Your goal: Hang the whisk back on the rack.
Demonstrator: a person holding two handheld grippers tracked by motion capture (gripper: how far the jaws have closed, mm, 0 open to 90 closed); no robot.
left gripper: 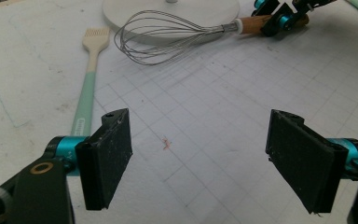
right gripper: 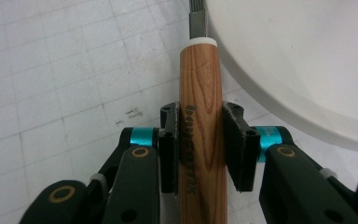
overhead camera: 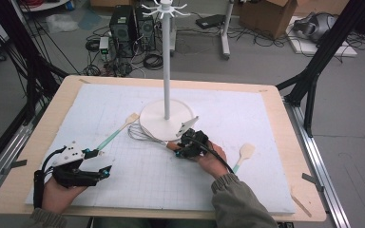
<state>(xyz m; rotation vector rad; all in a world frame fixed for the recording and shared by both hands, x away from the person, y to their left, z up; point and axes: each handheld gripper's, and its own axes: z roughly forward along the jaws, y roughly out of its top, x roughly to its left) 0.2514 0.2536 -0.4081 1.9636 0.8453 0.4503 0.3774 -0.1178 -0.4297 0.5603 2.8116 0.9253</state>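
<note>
Gripping the whisk (right gripper: 200, 135) by its wooden handle, your right gripper (right gripper: 200, 144) has both pads pressed on it beside the stand (overhead camera: 166, 118) base. Lift level, keeping the wires clear. Your left gripper (left gripper: 200, 154) waits wide, holding nothing.

A mat (overhead camera: 138, 190) covers most of the bench (overhead camera: 38, 142). The stand's base (overhead camera: 154, 124) sits just beyond the mat's centre, toward twelve o'clock, and its pole (overhead camera: 166, 71) rises upright from it. The whisk (overhead camera: 145, 133) lies at the base's seven o'clock edge, its wires overlapping the rim and its handle (right gripper: 200, 130) running toward four o'clock into the right claw (overhead camera: 183, 146). The brush (overhead camera: 116, 130) lies at nine o'clock of the base. The spatula (overhead camera: 244, 154) lies at four o'clock, beyond the right hand. The left claw (overhead camera: 100, 164) sits at eight o'clock, well apart from the whisk.
</note>
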